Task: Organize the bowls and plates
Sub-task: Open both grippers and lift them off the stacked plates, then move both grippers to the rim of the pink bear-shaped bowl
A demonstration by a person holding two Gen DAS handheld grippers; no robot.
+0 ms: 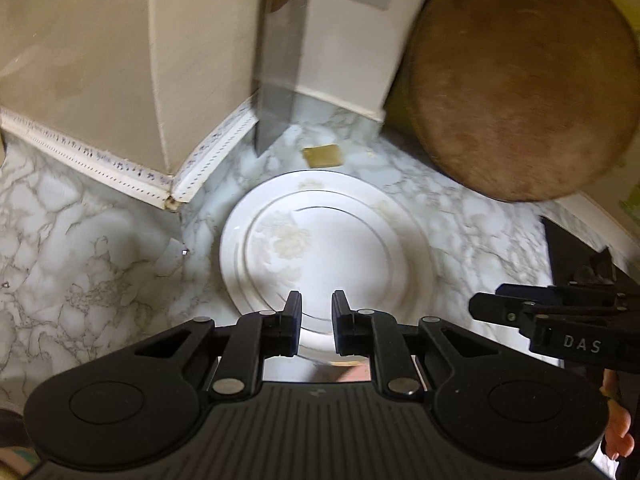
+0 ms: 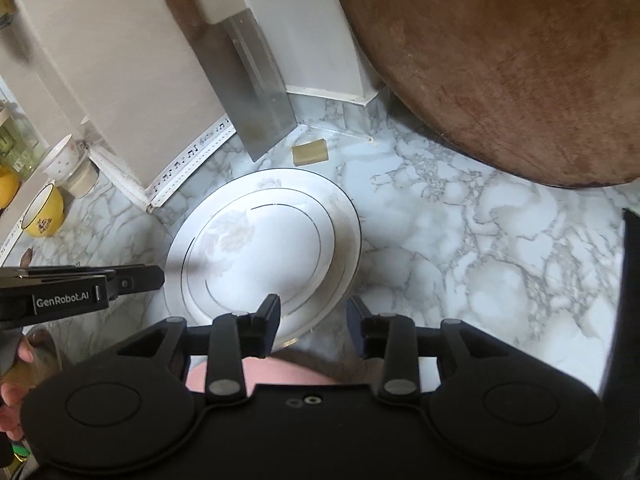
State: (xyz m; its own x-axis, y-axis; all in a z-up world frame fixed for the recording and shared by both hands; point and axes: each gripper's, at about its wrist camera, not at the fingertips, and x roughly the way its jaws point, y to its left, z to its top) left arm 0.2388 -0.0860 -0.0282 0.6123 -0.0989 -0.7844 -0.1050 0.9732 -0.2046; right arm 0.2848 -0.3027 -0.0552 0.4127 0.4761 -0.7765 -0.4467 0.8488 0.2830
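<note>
White plates with faint flowers and thin dark rings [image 1: 324, 248] [image 2: 260, 248] lie stacked on the marble counter [image 1: 80, 264]; it looks like two of them. My left gripper [image 1: 316, 300] hovers over the stack's near rim, its jaws a narrow slit apart with nothing in them. From the right wrist view it [image 2: 160, 276] shows side-on by the stack's left rim. My right gripper [image 2: 314, 304] stands open over the near right rim, pads clear of the plate. It [image 1: 476, 306] appears side-on at the right of the left wrist view. A yellow bowl [image 2: 42, 212] and small white bowls [image 2: 66, 156] sit far left.
A round wooden chopping board [image 1: 520, 88] [image 2: 500, 60] leans at the back right. A cleaver [image 1: 280, 76] [image 2: 256, 92] stands against the corner wall behind the plates. A small yellowish square [image 1: 323, 156] lies between them. A black object [image 1: 568, 248] stands at the right edge.
</note>
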